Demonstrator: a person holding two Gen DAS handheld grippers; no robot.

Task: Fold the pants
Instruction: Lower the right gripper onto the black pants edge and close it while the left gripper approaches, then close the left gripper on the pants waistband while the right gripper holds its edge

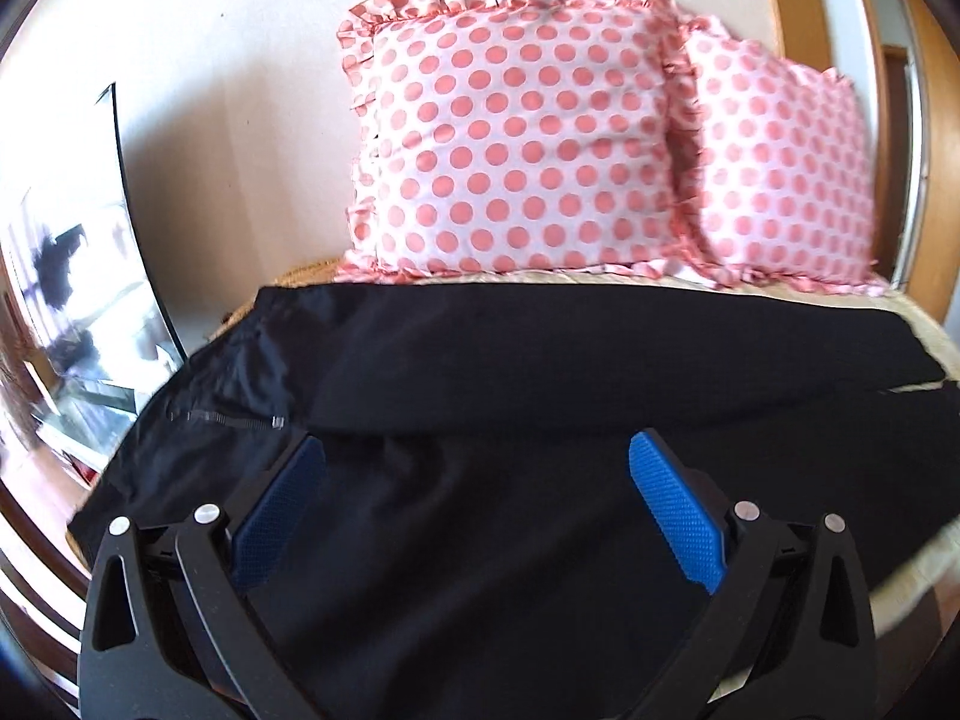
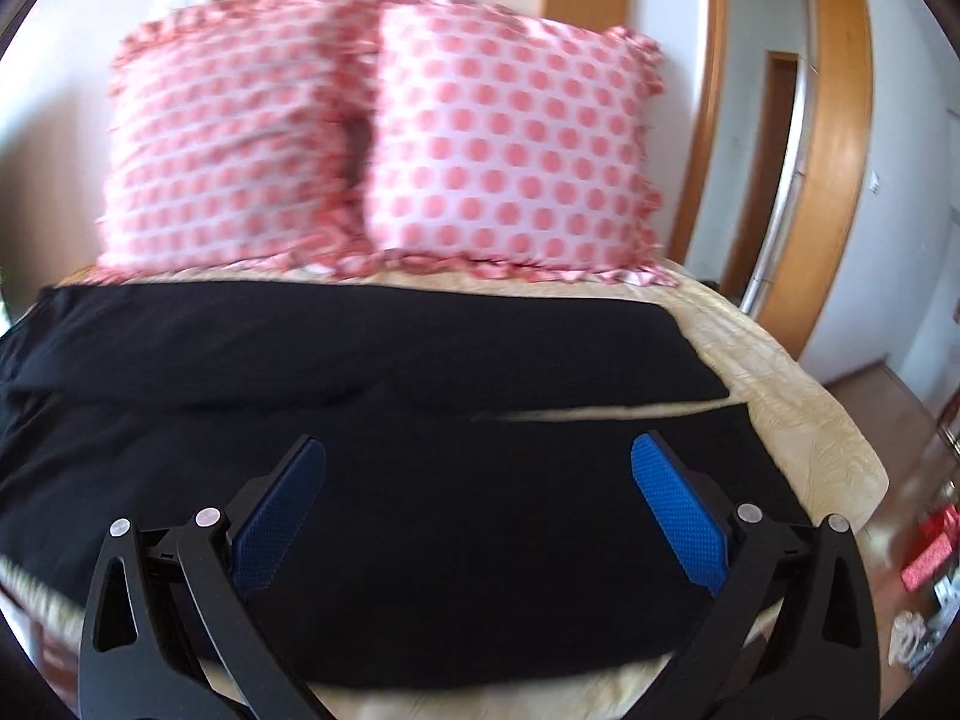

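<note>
Black pants (image 1: 480, 372) lie spread flat across a beige bed cover (image 1: 924, 336), waist end with a zip pocket at the left, legs running to the right. My left gripper (image 1: 477, 450) hovers over the near leg, its blue pads (image 1: 672, 510) wide apart and empty. In the right wrist view the pants (image 2: 390, 360) fill the bed, with a thin gap between the two legs at the right. My right gripper (image 2: 478, 450) is open over the near leg, its blue pads (image 2: 678, 510) holding nothing.
Two pink polka-dot pillows (image 1: 516, 138) (image 2: 516, 138) stand against the wall behind the pants. The beige bed cover (image 2: 804, 414) shows to the right. A wooden door frame (image 2: 840, 150) stands at the right. A framed picture (image 1: 90, 300) leans at the left. Red items (image 2: 930, 552) lie on the floor.
</note>
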